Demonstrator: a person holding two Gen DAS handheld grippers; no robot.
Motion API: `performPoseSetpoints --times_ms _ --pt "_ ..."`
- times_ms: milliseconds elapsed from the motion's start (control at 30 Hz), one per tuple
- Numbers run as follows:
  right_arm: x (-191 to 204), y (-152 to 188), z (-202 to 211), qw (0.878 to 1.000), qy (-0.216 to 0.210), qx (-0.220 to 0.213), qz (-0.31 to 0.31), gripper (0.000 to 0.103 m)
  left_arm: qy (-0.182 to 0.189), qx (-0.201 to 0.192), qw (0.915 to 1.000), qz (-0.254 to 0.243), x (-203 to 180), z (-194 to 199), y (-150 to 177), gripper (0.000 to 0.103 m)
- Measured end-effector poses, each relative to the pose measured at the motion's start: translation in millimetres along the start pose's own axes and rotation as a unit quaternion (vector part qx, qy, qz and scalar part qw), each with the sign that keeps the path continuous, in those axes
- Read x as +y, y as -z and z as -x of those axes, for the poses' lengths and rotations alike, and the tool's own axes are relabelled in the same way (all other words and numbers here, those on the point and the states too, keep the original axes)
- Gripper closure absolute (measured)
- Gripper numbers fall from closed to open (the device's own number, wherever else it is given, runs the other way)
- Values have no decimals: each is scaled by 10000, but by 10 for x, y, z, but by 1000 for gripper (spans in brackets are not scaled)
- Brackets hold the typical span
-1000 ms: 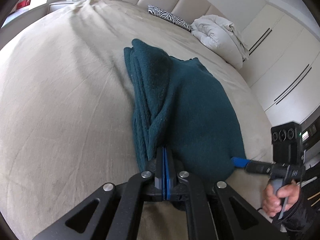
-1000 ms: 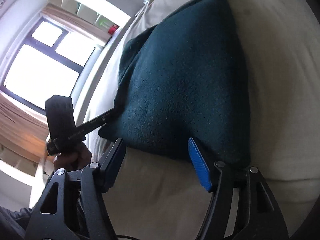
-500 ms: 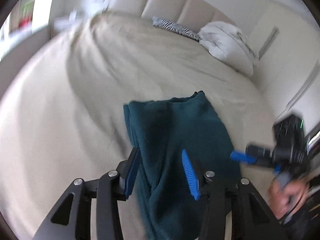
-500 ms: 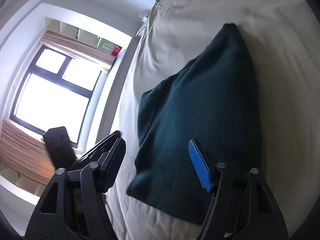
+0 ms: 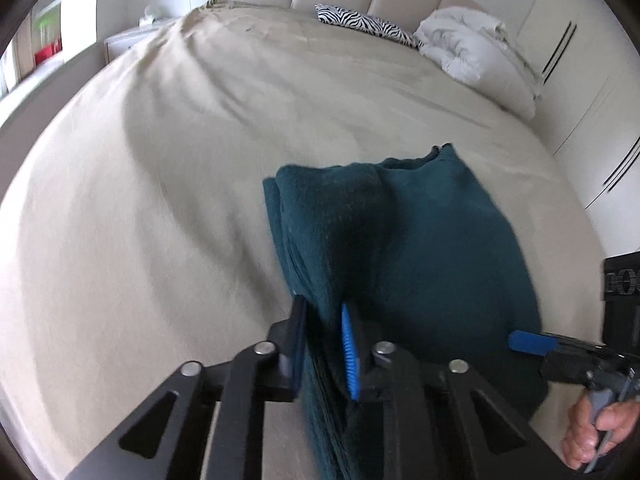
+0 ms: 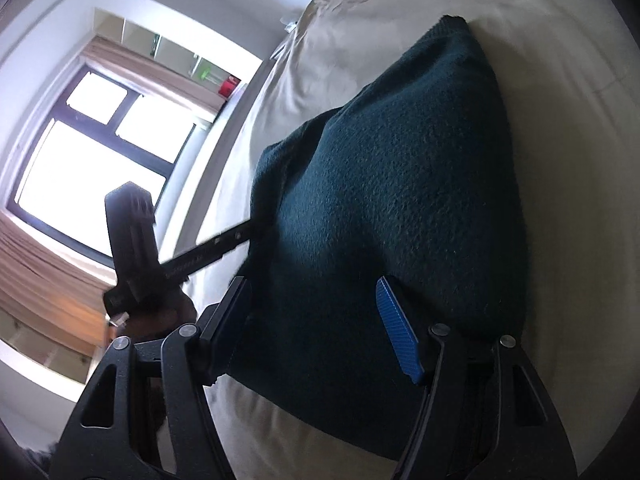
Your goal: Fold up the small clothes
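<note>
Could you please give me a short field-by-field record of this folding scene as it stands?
surface: beige bed cover
garment: dark teal knit garment, partly folded, lying on the bed
left gripper: closing, a bunched fold of the garment between its fingers
right gripper: open, fingers apart over the garment's near edge
far end of bed: zebra-print pillow, white duvet

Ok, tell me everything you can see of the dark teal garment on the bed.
The teal garment is a thick, fuzzy knit, folded into a layered bundle on the beige bedspread. Stacked edges show along its left side, a small notch at its far corner. The left gripper is closing on its near left edge, fabric bunched between the pads. The right gripper stands open over its near right edge, not pinching it.
</note>
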State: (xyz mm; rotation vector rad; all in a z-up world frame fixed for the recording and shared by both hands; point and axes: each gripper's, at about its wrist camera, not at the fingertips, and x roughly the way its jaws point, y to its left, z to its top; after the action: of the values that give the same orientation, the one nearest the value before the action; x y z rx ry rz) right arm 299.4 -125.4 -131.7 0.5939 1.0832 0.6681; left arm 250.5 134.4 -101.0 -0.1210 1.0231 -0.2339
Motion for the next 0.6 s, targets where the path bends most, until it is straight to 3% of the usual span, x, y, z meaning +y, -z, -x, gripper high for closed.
performPoseSetpoints --times_ms 100,233,333,467,533,600 --pt "36 -5 -11 10000 25 -24 1 41 -418 -66 9988 -259 -14 -84 -143 89" --pt "6 -38 -133 9999 75 66 -124 41 -435 14 9990 -80 94 -279 -218 91" --pt "5 29 -166 9999 167 -5 -10 41 -798 -173 9955 -483 -74 -235 -105 91" --pt "113 54 -30 9999 170 15 24 39 -637 -239 9973 -277 -35 -8 -123 90" --pt "146 4 89 9999 -27 -105 -72 39 -740 -541 9953 -311 -116 263 -135 90" --pt "184 -36 214 9992 -296 -236 -106 39 -428 -864 9951 -219 -236 592 -82 90"
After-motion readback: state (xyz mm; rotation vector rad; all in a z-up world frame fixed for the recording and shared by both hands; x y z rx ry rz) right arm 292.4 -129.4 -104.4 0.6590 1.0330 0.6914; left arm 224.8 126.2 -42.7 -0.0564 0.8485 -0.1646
